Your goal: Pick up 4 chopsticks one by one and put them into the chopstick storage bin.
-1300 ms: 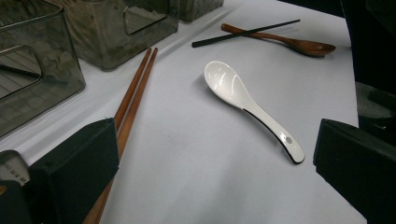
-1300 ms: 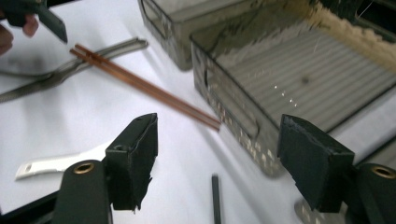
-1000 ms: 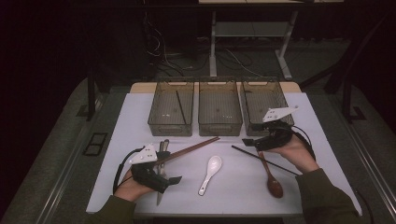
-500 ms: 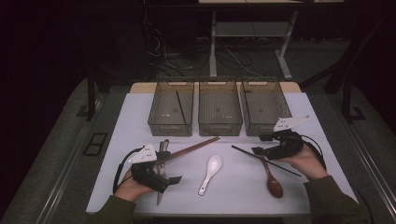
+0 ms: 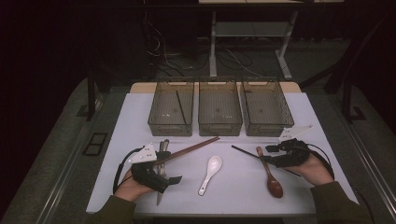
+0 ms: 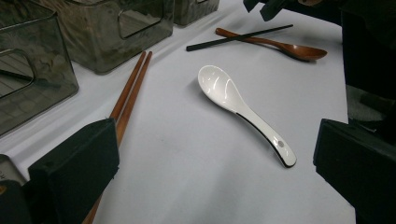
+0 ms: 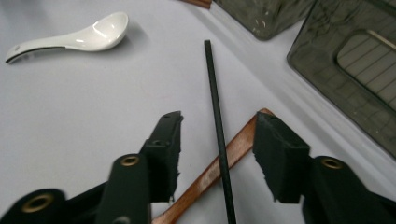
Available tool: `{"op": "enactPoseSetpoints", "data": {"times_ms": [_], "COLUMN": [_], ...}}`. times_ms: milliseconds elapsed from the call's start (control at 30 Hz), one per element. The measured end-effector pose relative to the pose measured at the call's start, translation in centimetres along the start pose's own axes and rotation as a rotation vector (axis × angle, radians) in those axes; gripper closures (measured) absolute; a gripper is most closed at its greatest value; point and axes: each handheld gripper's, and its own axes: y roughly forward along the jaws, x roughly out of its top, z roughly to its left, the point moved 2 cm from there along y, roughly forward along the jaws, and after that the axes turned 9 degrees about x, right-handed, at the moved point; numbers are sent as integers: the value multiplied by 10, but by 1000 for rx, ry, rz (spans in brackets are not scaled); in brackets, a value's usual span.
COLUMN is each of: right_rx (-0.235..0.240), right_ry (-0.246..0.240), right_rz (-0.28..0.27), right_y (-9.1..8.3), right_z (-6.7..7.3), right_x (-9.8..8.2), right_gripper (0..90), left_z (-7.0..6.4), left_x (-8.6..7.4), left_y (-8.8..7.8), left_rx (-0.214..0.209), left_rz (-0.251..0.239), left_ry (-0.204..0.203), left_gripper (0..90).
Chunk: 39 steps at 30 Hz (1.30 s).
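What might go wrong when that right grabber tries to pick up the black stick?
The black chopstick lies across the wooden spoon's handle, both between the right hand-held gripper's jaws, which have just been closing but do not press yet. It might pinch the spoon too, or drag it along. The thin stick could also slip out, or swing into the nearest bin.

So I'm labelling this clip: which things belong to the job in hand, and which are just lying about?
In the job:
right tool, jaws closing around the black chopstick
brown spoon under that chopstick

Lying about:
white spoon
wooden chopsticks
three bins
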Motion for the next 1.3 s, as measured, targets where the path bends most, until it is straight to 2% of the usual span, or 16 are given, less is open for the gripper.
{"op": "enactPoseSetpoints", "data": {"times_ms": [233, 400, 667, 1300], "right_rx": [2, 4, 9, 22], "right_ry": [1, -1, -5, -15], "right_rz": [6, 29, 38, 73], "right_y": [5, 17, 26, 37], "right_z": [-3, -7, -12, -14], "right_x": [-1, -2, -2, -3], "right_gripper": [610, 663, 739, 797], "left_z": [0, 0, 0, -1], "left_x": [0, 0, 0, 0], "left_y": [0, 1, 1, 1], "left_rx": [1, 0, 0, -4], "left_rz": [2, 4, 7, 8], "left_ry": [0, 3, 6, 9], "left_gripper": [0, 0, 0, 0]}}
